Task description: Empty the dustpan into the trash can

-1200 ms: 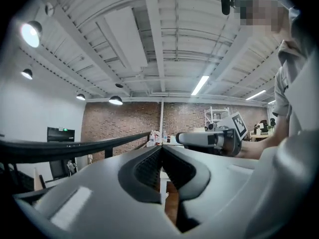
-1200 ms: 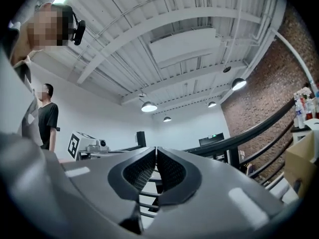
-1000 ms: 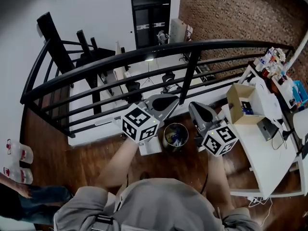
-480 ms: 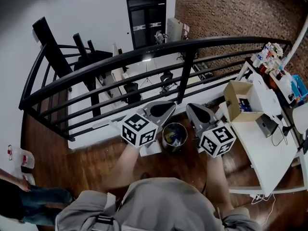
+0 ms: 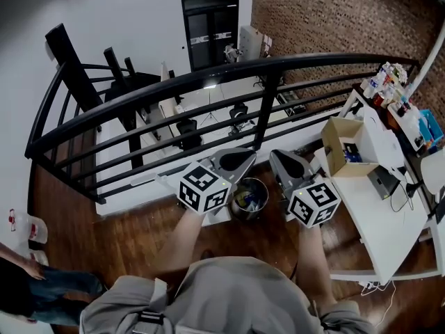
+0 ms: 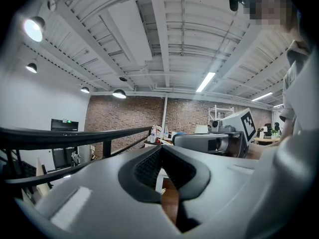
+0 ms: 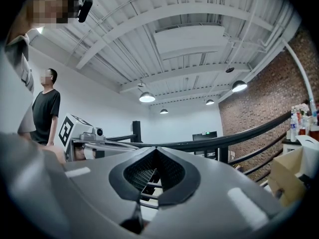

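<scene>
The trash can (image 5: 250,197) is standing on the wood floor (image 5: 118,235), just short of the foot of the black railing (image 5: 208,78), where the floor is ending. Both claws are hovering above it, one over each side of its rim. The left gripper (image 5: 248,156) is keeping its jaws pressed together with nothing between them. The right gripper (image 5: 276,154) is likewise closed and empty. Both are pointing level at the far bars.

A white thing (image 5: 219,216) is showing just left of the can, half hidden under the left gripper's cube. Whether it is the dustpan I cannot tell.

On the right, the white table (image 5: 379,228) is running near to far, its edge lying close beside the right gripper's cube. A cardboard box (image 5: 342,148) is sitting at the table's far end, near that gripper, so room on that side is tight. To the left the floor is lying open well out to the railing's curve. A bystander's legs (image 5: 42,284) are standing at the near left corner, well apart from the can.
</scene>
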{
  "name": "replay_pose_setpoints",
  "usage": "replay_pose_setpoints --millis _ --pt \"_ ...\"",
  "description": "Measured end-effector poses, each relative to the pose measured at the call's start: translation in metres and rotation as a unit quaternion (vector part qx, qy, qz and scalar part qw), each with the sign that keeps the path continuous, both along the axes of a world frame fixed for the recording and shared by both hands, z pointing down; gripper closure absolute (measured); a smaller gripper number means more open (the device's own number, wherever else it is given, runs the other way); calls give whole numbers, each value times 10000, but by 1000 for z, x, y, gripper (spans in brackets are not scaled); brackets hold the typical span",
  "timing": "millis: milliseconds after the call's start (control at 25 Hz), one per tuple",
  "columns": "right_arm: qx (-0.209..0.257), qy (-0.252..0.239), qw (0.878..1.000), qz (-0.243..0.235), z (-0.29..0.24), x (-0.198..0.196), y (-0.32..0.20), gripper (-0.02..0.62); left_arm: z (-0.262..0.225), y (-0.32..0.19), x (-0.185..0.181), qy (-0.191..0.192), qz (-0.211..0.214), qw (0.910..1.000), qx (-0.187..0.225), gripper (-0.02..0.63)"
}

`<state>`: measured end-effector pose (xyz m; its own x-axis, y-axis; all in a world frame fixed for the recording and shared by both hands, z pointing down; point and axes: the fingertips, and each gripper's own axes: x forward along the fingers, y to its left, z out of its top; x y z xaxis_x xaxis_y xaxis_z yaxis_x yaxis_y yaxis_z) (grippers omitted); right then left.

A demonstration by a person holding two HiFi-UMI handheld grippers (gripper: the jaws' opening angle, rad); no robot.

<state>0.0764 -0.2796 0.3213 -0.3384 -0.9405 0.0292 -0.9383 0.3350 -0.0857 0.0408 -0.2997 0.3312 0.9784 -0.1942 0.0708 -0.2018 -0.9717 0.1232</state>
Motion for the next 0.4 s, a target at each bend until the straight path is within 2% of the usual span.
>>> replay_pose_setpoints --millis 400 --pt "-43 -39 10000 -58 4 -3 -4 595 6 -5 -2 -60 -16 10000 -63 600"
